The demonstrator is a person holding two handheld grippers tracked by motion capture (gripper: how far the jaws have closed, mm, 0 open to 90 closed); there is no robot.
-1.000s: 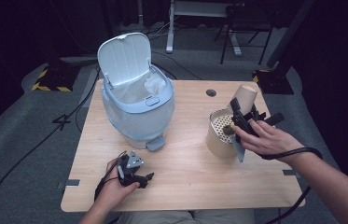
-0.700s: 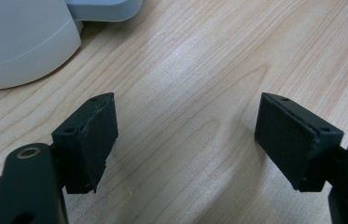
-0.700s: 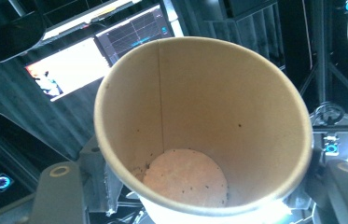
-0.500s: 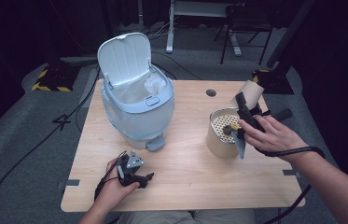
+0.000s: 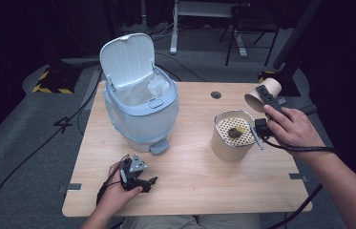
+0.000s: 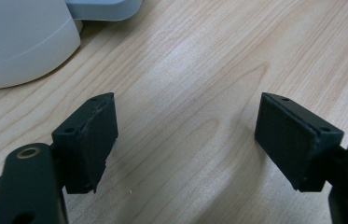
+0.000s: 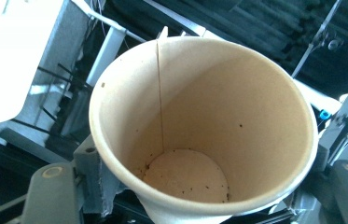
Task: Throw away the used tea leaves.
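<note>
Right tongs (image 5: 265,98): raised at the far right edge of the surface (image 5: 190,186), pinching one paper cup (image 5: 261,93) tipped on its side; jaws have just been easing apart.
Left tongs (image 5: 140,179): resting near left, spread, nothing between.
Between: one strainer-topped canister (image 5: 233,136).
Far left: one pedal bin (image 5: 140,102), lid up.

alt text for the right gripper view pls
The right gripper holds a brown paper cup, mouth toward the camera. The cup is empty but for dark specks on its white bottom. Behind it are blurred metal frames and darkness.
</note>
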